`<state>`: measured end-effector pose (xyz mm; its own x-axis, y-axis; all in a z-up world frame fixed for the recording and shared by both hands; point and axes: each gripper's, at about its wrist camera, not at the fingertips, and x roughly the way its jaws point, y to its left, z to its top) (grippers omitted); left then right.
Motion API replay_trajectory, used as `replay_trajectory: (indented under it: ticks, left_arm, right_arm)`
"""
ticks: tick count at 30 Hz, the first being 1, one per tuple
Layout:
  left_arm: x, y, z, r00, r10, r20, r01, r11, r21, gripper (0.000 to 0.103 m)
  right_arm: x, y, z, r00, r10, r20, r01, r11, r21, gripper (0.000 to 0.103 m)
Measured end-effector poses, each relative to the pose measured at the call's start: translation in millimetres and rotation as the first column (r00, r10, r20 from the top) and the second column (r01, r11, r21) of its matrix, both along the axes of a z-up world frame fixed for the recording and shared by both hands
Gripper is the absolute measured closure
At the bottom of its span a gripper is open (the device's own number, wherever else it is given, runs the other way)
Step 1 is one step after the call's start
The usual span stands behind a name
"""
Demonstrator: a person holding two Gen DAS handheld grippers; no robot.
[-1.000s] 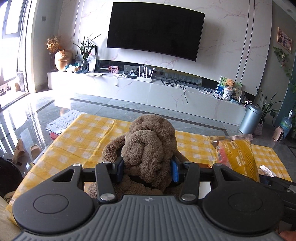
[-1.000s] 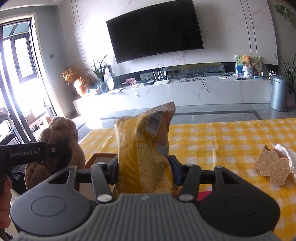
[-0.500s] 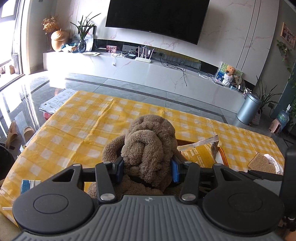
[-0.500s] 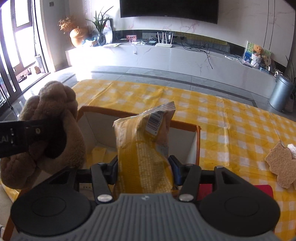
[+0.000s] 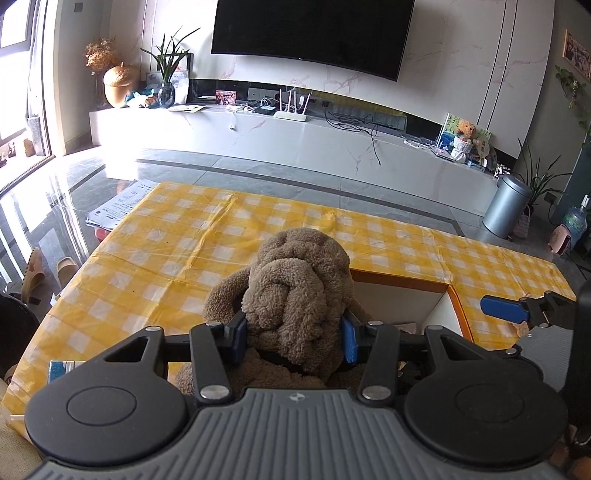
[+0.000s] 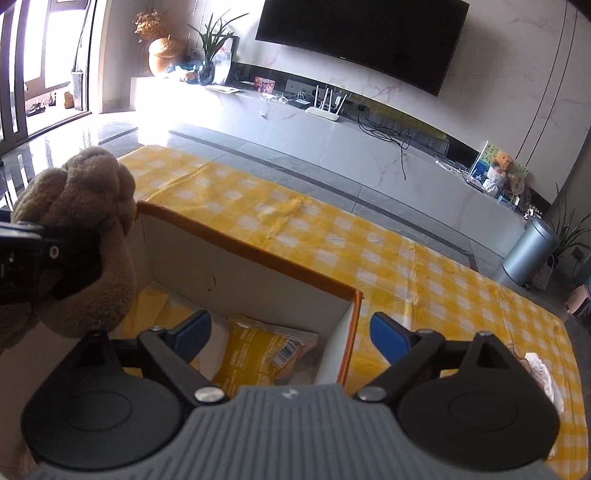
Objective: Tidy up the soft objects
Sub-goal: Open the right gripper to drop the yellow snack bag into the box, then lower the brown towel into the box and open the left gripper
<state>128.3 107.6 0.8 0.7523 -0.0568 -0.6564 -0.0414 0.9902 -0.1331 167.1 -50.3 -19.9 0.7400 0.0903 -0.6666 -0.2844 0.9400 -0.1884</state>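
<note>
Soft things are seen at the near edge of the desk point(image 5: 207, 236), which is covered by a yellow checked cloth. A brown plush toy point(image 5: 299, 288) is pinched between the blue pads of the left gripper point(image 5: 293, 338) and is held in the air just beside the left wall of an open cardboard box point(image 6: 258, 258) with orange edges. The jaws of the right gripper point(image 6: 290, 328) have just been opening and are now spread wide above the box, one finger over the inside and the other outside the right wall, with nothing pressed between them. A yellow snack bag point(image 6: 258, 350) is seen lying flat on the floor of the box, below the spread fingers. A pale sponge-like piece point(image 6: 535, 365) is partly hidden near the right edge of the desk. Beyond the far edge a grey tiled floor is seen, then a long white cabinet point(image 5: 295, 136), a metal bin point(image 5: 508, 206) and a black television point(image 5: 310, 33) on the wall.
</note>
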Motion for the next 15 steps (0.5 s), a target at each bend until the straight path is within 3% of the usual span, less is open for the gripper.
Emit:
replay_trajectory:
  ticks: [6,10,15]
  left_arm:
    - [3,-15,-8,0.999,-0.036,-0.021,0.037,0.999,0.018,0.048]
    - [8,-26,-12,0.998,-0.054,-0.035,0.055,0.998,0.034,0.048]
    - [16,-34,-22,0.998,-0.026,-0.059,0.030,0.997,0.066,0.048]
  right_arm:
    - [-10,-24,12,1.000,0.002,0.014,-0.003,0.996,0.093,0.008]
    - [-21,-36,15,0.999,0.016,0.048,-0.020,0.997,0.069,0.008]
    - [-25,-60,21,0.997,-0.017,0.069,0.009,0.993,0.118,0.008]
